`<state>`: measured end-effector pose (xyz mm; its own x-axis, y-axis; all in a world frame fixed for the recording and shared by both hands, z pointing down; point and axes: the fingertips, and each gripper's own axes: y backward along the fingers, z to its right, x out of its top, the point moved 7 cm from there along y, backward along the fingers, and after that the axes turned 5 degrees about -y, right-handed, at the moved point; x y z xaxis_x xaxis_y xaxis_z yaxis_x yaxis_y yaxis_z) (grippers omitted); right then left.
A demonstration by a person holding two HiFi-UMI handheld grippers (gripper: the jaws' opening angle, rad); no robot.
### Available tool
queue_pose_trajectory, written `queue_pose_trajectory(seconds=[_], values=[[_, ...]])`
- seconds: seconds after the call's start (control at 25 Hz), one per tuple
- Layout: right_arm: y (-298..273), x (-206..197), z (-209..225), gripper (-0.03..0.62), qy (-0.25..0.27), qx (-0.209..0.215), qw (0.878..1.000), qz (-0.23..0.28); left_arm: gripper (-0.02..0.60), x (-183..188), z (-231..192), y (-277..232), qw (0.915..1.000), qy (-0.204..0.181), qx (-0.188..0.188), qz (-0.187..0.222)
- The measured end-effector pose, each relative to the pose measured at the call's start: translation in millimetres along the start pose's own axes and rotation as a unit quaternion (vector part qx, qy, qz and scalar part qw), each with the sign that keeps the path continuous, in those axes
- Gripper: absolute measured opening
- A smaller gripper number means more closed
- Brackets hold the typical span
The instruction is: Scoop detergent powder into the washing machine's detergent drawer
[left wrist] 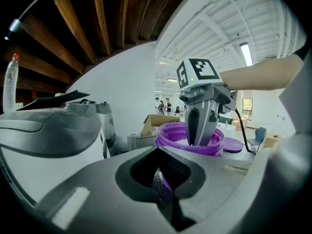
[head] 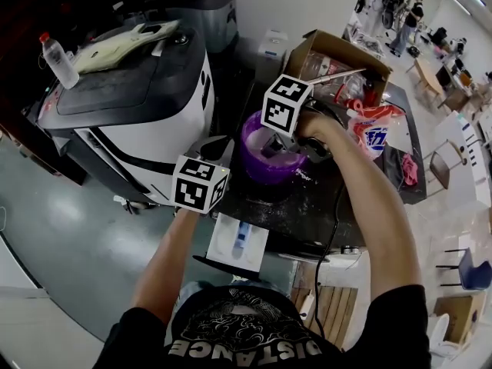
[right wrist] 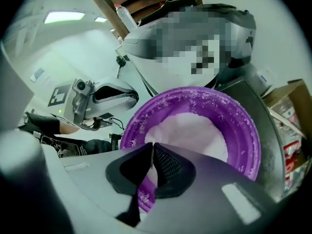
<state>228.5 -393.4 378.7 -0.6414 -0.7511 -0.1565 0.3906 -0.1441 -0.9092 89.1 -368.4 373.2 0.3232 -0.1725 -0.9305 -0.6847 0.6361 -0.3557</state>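
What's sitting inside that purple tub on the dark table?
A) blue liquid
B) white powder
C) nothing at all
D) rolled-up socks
B: the right gripper view looks down into the purple tub and shows a mound of white powder filling its middle, with grains stuck to the purple wall.

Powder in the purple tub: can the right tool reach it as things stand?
Likely yes: the right tool dips inside the open purple tub, jaws together, white powder bare just below them, nothing in between.
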Motion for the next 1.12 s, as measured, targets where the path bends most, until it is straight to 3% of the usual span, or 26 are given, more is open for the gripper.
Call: queue_pose_trajectory(seconds=[0.4, 0.72, 0.88, 1.12], values=[[12.1, 0.5, -2.0, 0.037, -0.092, 0.027, 0.994, 0.054, 0.0, 6.3, -5.7, -1.5, 0.9999, 0.001, -0.014, 0.006], [21.9, -17.3, -4.9, 0.038, -0.181, 0.039, 0.974, 0.127, 0.0, 10.1, -5.0, -4.4, 0.9981, -0.012, -0.059, 0.012], [31.1, -27.3, -3.6, 0.038, -0.232, 0.042, 0.953, 0.19, 0.0, 13.3, -1.8, -5.2, 0.9961, -0.023, -0.083, 0.019], [35.4, -46.1, -6.2, 0.038, -0.309, 0.068, 0.904, 0.288, 0.0, 12.4, 1.9, -0.1, 0.9932, -0.033, -0.109, 0.021]])
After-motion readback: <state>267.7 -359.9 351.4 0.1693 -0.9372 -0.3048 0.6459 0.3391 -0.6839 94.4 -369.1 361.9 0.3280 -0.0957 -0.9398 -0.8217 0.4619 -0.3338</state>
